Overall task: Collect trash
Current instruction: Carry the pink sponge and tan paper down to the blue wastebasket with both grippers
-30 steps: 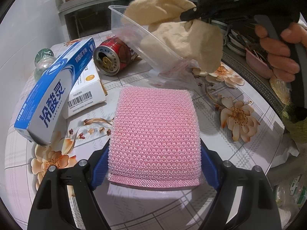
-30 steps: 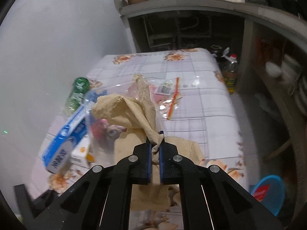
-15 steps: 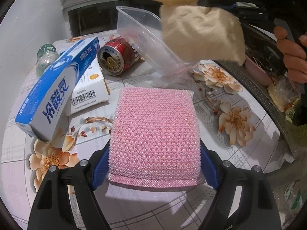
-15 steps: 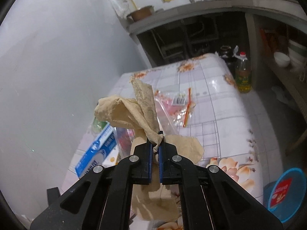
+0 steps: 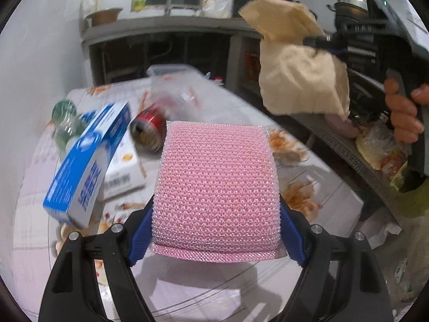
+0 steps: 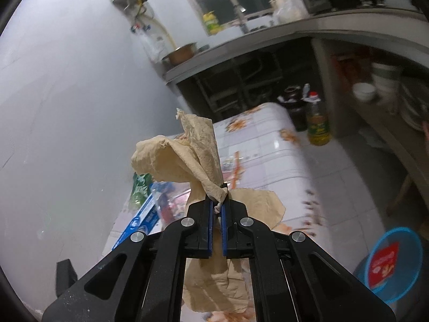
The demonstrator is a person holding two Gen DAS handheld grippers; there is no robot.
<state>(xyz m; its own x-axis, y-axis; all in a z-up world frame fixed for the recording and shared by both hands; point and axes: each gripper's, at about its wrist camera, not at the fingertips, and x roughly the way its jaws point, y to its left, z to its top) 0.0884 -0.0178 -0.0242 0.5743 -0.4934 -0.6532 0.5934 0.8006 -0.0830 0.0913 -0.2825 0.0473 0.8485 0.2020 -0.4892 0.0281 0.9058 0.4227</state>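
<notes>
Left wrist: blue box [image 5: 85, 171] with blurred white Chinese lettering, red can [image 5: 147, 130] on floral table [image 5: 316, 187]; left gripper [image 5: 215, 237] clamping pink sponge [image 5: 217, 187]. Right gripper [image 6: 217, 208] pinching tan paper [image 6: 187, 158] aloft, grey kitchen wall [image 6: 67, 94] behind.

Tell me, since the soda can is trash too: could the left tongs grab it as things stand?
Probably not: the left tongs are full, clamped on the pink scrubbing pad, lifted above the red can.

oil bottle [image 6: 317, 126], metal bowl [image 6: 182, 53], floral table [image 6: 270, 145]
</notes>
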